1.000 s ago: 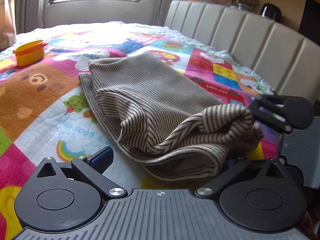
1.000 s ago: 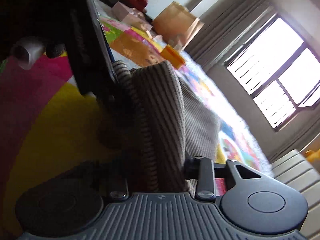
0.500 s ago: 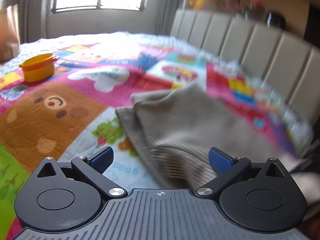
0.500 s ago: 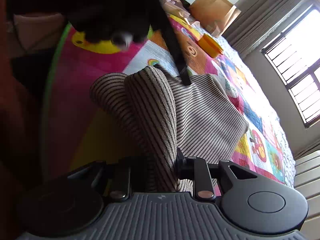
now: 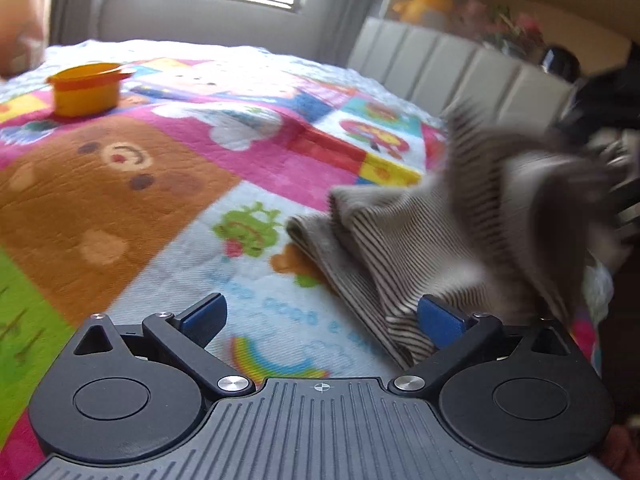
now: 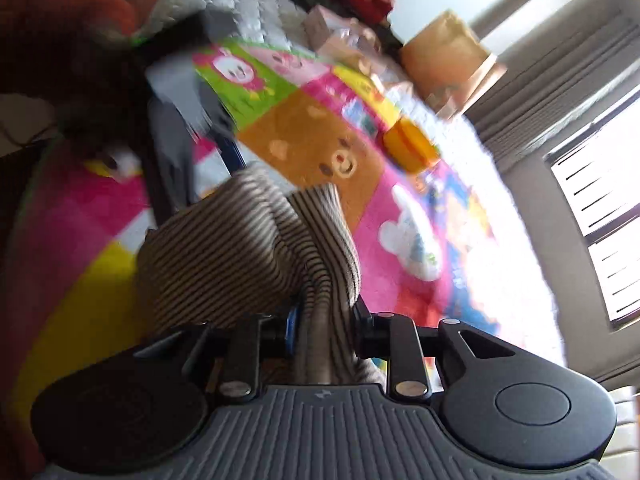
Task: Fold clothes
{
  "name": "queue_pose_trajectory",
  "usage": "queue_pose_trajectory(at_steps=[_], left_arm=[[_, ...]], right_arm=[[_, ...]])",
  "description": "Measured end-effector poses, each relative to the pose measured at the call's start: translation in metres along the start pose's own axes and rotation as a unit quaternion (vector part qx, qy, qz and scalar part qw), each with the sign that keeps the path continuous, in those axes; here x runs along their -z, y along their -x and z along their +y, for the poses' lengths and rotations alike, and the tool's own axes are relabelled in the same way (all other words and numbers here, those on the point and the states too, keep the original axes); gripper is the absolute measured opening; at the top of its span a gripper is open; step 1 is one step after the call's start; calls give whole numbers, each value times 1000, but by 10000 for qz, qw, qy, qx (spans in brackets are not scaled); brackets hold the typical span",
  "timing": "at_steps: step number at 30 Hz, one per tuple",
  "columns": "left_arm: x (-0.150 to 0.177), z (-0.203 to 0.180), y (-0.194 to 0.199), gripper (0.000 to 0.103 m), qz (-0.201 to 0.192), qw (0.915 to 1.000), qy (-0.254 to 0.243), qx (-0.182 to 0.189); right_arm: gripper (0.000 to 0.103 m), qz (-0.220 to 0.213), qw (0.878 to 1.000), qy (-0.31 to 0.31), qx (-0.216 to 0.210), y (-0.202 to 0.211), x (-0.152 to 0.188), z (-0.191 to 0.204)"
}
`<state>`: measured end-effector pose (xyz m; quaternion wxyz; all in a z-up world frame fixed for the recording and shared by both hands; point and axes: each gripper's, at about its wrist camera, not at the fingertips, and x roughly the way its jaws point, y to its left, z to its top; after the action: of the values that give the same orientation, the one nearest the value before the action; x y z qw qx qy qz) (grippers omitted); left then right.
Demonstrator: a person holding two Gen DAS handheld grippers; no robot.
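Note:
A brown-and-cream striped garment (image 5: pixel 404 240) lies bunched on the colourful cartoon quilt (image 5: pixel 168 184), at the right of the left wrist view, its far end lifted and blurred. My left gripper (image 5: pixel 320 314) is open and empty, low over the quilt, its right finger beside the garment's near edge. My right gripper (image 6: pixel 324 328) is shut on a fold of the striped garment (image 6: pixel 248 252) and holds it raised above the quilt (image 6: pixel 384 208). The right gripper shows as a dark blur at the right edge of the left wrist view (image 5: pixel 600 96).
An orange plastic pot (image 5: pixel 86 88) stands on the quilt at far left, also in the right wrist view (image 6: pixel 410 144). A padded headboard (image 5: pixel 460 60) runs along the right with plush toys on top. A brown paper bag (image 6: pixel 448 52) and clutter sit beyond the bed.
My left gripper let go of the garment, opened and drew back to the left. My right gripper lifted its held fold up and away; the garment shifted right.

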<state>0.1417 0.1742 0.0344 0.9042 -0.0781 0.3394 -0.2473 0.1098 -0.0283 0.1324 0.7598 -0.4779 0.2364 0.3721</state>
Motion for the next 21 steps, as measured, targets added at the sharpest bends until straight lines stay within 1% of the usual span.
queue_pose_trajectory(at_steps=[1, 3, 4, 5, 6, 8, 9, 10, 11, 12, 13, 15, 16, 17, 19, 20, 21], left_arm=[[-1, 4, 7, 103, -80, 9999, 127, 35], [-5, 5, 20, 103, -231, 9995, 209, 79], [-7, 2, 25, 103, -298, 9993, 192, 133], [-9, -4, 29, 103, -350, 9990, 146, 226], [-11, -9, 30, 103, -374, 9987, 74, 352], [-14, -22, 26, 103, -361, 9978, -67, 545], [-15, -28, 21, 103, -330, 9975, -136, 603], [-16, -33, 13, 103, -281, 9977, -196, 577], [-17, -36, 3, 103, -216, 9982, -236, 504], [-17, -38, -7, 103, -152, 9988, -246, 404], [-17, -38, -16, 103, -112, 9992, -234, 306], [-17, -35, -28, 103, -121, 9997, -123, 198], [-18, -33, -33, 103, -136, 9998, -50, 153], [-19, -30, -36, 103, -156, 9998, 23, 87], [-20, -25, -41, 103, -180, 9997, 139, -17], [-21, -23, -43, 103, -182, 9997, 186, -22], [-21, -21, -45, 103, -185, 9996, 227, -28]], right_arm=[[30, 40, 10000, -36, -46, -17, 1, -3], [34, 149, 9998, -114, 1, -46, 7, -4], [38, 194, 9997, -164, 26, -59, 11, -5], [38, 151, 9994, -318, 69, -61, 13, -7], [41, 108, 9988, -472, 111, -64, 16, -10], [52, 24, 9967, -766, 270, -61, 21, -13], [64, -17, 9952, -903, 381, -56, 23, -14], [72, -49, 9937, -1008, 497, -53, 25, -17], [76, -93, 9916, -1162, 569, -48, 32, -19], [84, -141, 9891, -1320, 639, -44, 38, -22], [88, -236, 9856, -1520, 696, -37, 41, -25], [90, -434, 9773, -1910, 805, -29, 51, -31], [100, -529, 9725, -2100, 860, -26, 56, -33], [103, -591, 9677, -2266, 932, -22, 62, -34], [103, -708, 9570, -2597, 1081, -16, 73, -37], [103, -702, 9493, -2806, 1232, -17, 80, -38], [103, -666, 9386, -3069, 1429, -17, 90, -40]])
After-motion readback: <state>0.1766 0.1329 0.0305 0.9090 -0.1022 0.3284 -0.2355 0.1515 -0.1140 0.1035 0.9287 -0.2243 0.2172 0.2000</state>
